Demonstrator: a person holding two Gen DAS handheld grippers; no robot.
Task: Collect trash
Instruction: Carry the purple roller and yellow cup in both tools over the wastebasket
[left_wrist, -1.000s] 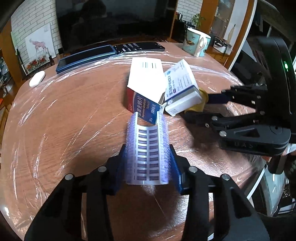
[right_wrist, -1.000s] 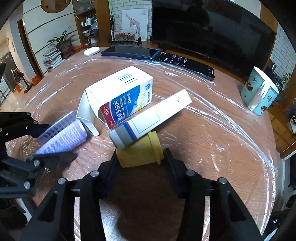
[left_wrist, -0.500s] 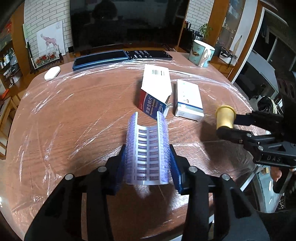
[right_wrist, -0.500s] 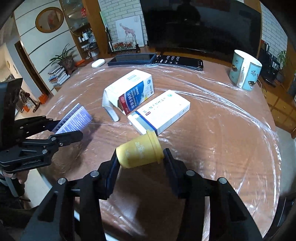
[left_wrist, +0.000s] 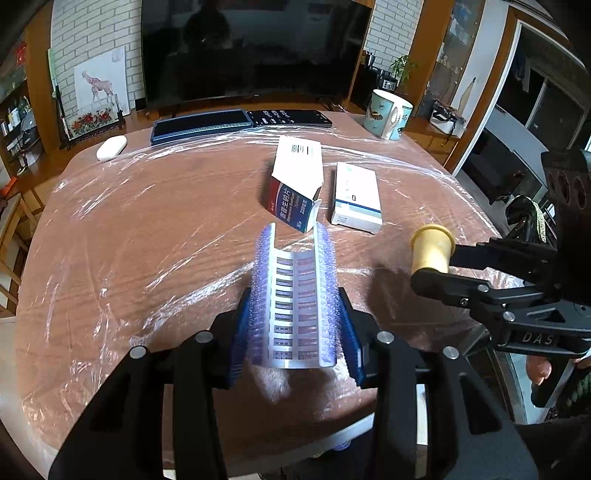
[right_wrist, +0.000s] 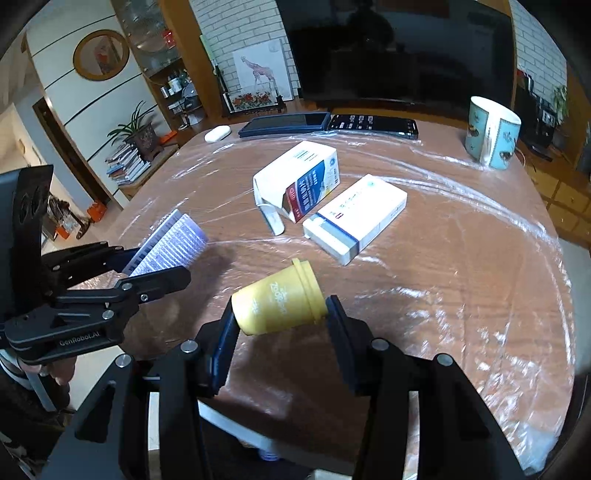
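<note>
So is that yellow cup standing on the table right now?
No. The yellow cup is lifted off the table, clamped on its side in the right gripper.

Both tongs are matte black plastic linkages of flat bars, jointed with round silver screw heads. The left tongs (left_wrist: 295, 325) carry blue ribbed pads (left_wrist: 240, 332) on the inner faces of the fingers; seen from the right camera, the side bar bears small pale lettering reading "GenRobot.AI", and a black perforated plate rises behind the body. The right tongs (right_wrist: 280, 325) have the same black fingers with dark blue pads (right_wrist: 223, 354); from the left camera the side bar shows the letters "DAS", with a black housing pierced by round holes above. A dark patterned sleeve (left_wrist: 580, 387) shows at the frame edge below.
</note>
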